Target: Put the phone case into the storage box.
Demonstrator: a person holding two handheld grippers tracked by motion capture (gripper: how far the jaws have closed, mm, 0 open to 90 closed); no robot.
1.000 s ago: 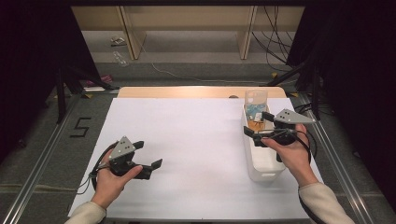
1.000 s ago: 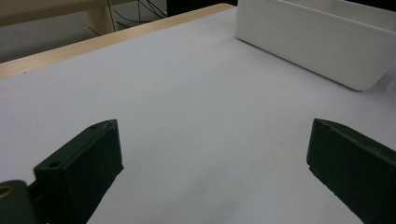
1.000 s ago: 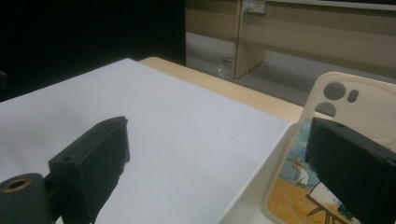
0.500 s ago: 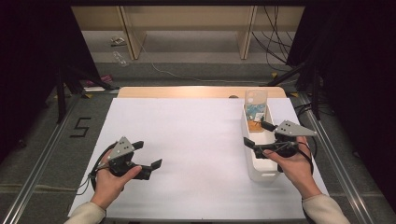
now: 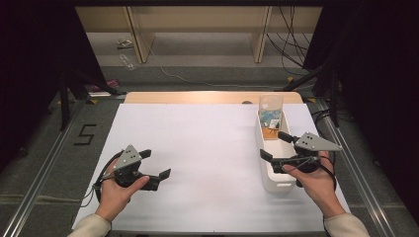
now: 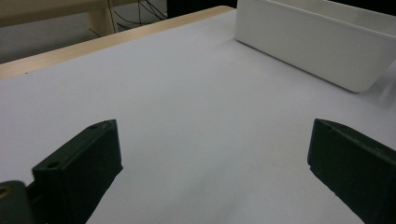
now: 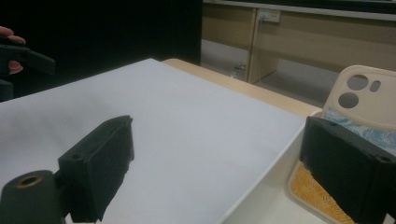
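R gripper (image 5: 274,145) over white bin (image 5: 274,178), fingers wide w/ nothing between; phone cases (image 5: 270,114) just beyond. L gripper (image 5: 155,163) on table (image 5: 207,148), fingers wide, well apart from bin.

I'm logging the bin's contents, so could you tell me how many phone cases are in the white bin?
3 at least: a cream one standing at the white bin's far end, a blue-patterned one before it, an orange one nearest. More may be hidden.

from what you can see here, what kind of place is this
Probably a lab recording station, not a home: a table under plain white cover, dark curtains on both sides, loose cables on the floor behind.
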